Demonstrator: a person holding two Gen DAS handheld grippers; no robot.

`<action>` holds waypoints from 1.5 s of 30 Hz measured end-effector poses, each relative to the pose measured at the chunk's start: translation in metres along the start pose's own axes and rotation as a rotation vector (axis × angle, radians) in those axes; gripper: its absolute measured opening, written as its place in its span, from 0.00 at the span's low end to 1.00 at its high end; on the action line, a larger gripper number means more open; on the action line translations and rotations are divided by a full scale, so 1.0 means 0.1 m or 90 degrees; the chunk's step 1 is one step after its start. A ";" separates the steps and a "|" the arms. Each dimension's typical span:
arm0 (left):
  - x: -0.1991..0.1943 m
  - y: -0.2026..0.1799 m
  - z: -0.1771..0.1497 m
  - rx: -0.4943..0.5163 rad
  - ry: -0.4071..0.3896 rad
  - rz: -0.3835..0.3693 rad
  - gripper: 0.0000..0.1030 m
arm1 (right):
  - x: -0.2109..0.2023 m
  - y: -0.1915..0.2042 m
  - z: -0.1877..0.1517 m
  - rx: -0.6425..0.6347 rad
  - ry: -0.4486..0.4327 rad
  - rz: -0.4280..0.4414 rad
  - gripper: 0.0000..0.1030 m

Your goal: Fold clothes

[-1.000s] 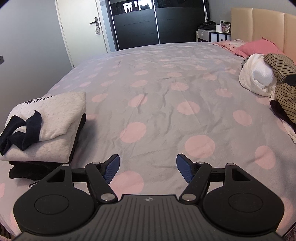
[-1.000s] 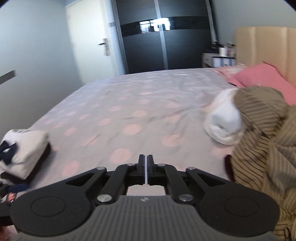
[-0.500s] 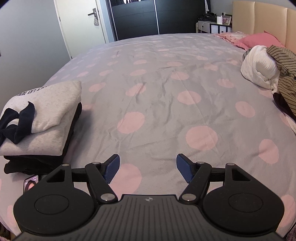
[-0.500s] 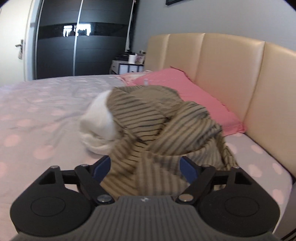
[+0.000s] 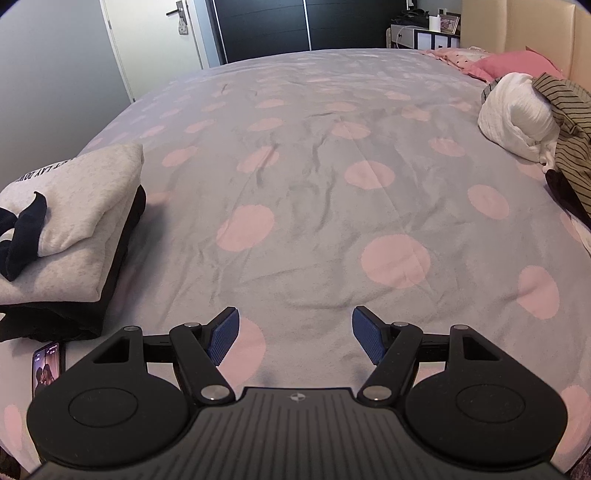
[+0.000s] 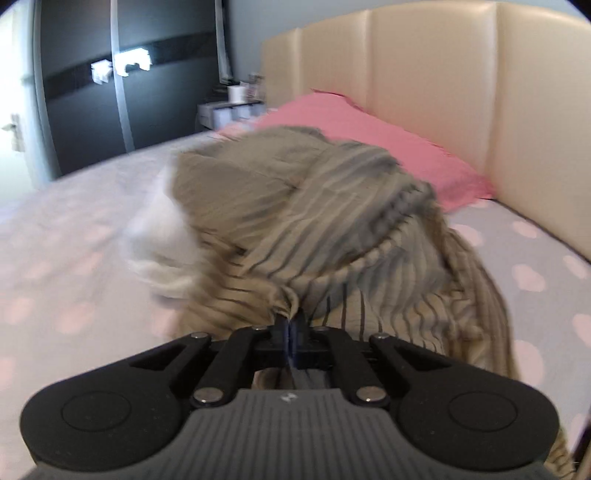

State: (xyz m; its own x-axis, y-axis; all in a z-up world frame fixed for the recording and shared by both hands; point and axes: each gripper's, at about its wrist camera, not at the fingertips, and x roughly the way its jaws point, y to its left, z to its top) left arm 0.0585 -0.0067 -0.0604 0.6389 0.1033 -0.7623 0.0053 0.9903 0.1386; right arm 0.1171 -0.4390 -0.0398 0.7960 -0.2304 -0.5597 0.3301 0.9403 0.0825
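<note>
A crumpled tan striped garment (image 6: 332,221) lies in a heap near the headboard, over a white garment (image 6: 159,251). My right gripper (image 6: 290,325) is shut on a bunched fold of the striped garment. The same heap shows at the right edge of the left wrist view: striped garment (image 5: 569,122), white garment (image 5: 517,114). My left gripper (image 5: 293,336) is open and empty, low over the grey spotted bed cover (image 5: 314,184). A folded stack with a light grey sweatshirt (image 5: 66,221) on top sits at the left.
A phone (image 5: 46,367) lies on the bed in front of the folded stack. A pink pillow (image 6: 369,136) and a cream padded headboard (image 6: 461,92) are behind the heap. A dark wardrobe (image 5: 277,26) and a white door (image 5: 155,40) stand beyond the bed.
My right gripper swung right to the heap, opened over the striped garment, then shut on a fold of it. My left gripper stayed open and tilted slightly downward.
</note>
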 end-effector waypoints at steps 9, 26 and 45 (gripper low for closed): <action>-0.19 0.09 0.00 -0.008 -0.036 0.010 0.65 | -0.68 0.98 -0.20 -0.091 0.050 0.297 0.02; -0.45 0.48 -0.06 -0.045 -0.073 0.048 0.65 | -1.47 2.16 -1.12 -0.319 0.262 0.643 0.15; -0.15 -0.40 -0.23 0.003 0.011 -0.196 0.66 | -0.66 1.25 -0.70 -0.400 0.133 0.193 0.72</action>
State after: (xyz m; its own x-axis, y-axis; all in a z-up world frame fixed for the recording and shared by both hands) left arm 0.0316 -0.0459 -0.0690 0.5934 -0.2002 -0.7796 0.2003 0.9748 -0.0978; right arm 0.0698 -0.2890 -0.0506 0.6719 0.0574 -0.7385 -0.2936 0.9360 -0.1943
